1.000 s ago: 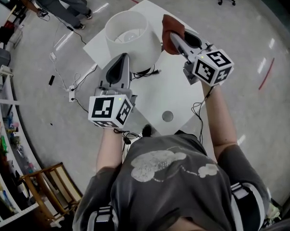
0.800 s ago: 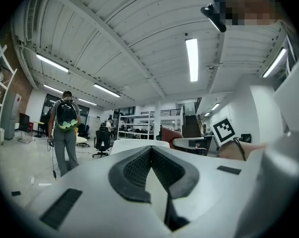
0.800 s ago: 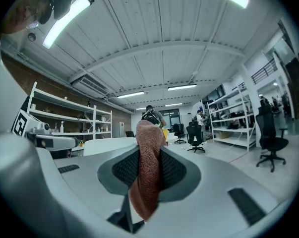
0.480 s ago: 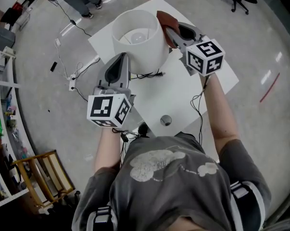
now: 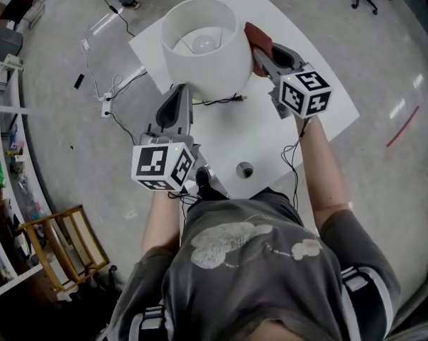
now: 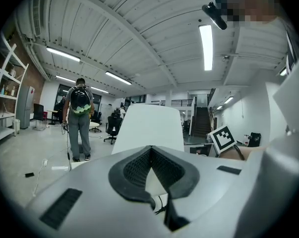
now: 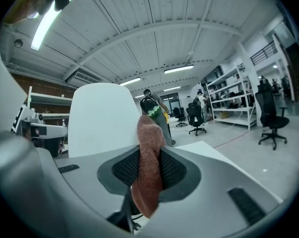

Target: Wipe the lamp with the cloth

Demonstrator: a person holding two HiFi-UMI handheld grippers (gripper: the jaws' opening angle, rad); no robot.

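Two grippers up at the lamp, and I'm looking down on a white table [image 5: 284,130] on a grey floor. My right gripper [image 5: 259,54] has its jaws clamped on a reddish-brown cloth [image 5: 254,35]; in the right gripper view the fabric fills the gap between the black pads and hangs out below them. The cloth sits right at the right side of the white lampshade [image 5: 215,68], high on its wall. It looks like contact, though I can't tell for sure. The lamp stands upright towards the far half of the table, with its bulb [image 5: 204,43] showing through the open top of the shade.

My left gripper [image 5: 179,91] is on the near left side, jaws pressed together at the tips with nothing between them, nose just beside the shade's lower edge. A black cord [image 5: 224,102] trails out from under the shade across the tabletop. Far off, in the left gripper view, a person [image 6: 80,118] with a backpack stands on the open floor.
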